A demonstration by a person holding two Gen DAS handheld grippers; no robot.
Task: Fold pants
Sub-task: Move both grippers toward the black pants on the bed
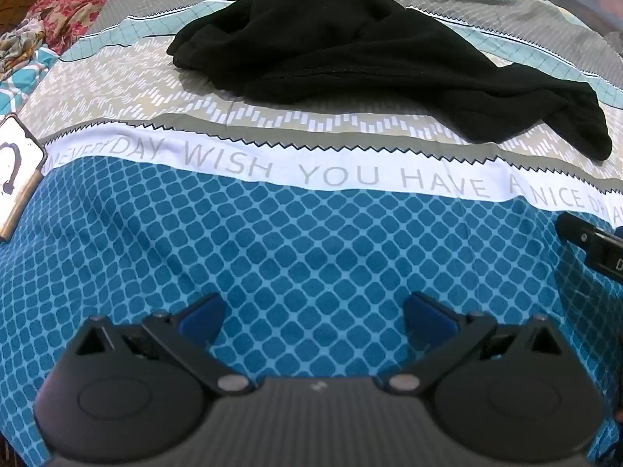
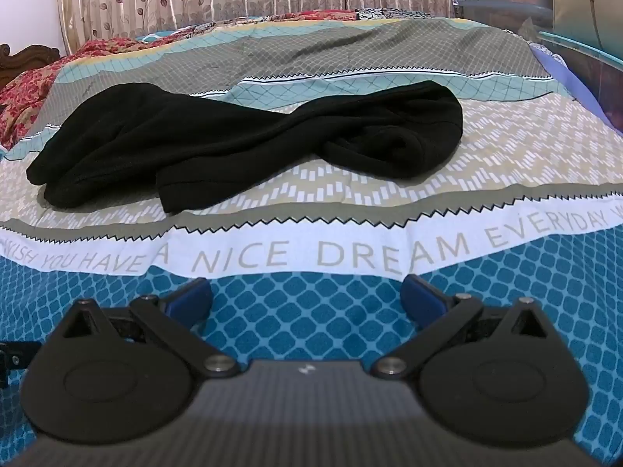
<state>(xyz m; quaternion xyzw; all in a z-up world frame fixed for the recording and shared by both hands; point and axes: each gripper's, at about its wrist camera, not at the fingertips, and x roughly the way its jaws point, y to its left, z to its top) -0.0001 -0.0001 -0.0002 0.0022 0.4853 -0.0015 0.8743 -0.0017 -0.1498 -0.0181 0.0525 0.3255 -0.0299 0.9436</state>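
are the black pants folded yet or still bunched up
Bunched, not folded: the black pants lie twisted in a crumpled heap on the bedsheet, legs overlapping unevenly.

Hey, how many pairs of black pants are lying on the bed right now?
1. The black pants lie crumpled on the bedsheet, beyond the printed text band, ahead of both open grippers. Nothing else black seems hidden.

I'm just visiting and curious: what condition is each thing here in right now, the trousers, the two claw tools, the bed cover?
black pants: crumpled and twisted, unfolded, lying on the bedsheet, not held.
left gripper: open, empty, over the blue pattern, short of the pants.
right gripper: open, empty, also short of the pants.
bedsheet: spread out, lightly wrinkled.
phone: lying flat at the left edge.
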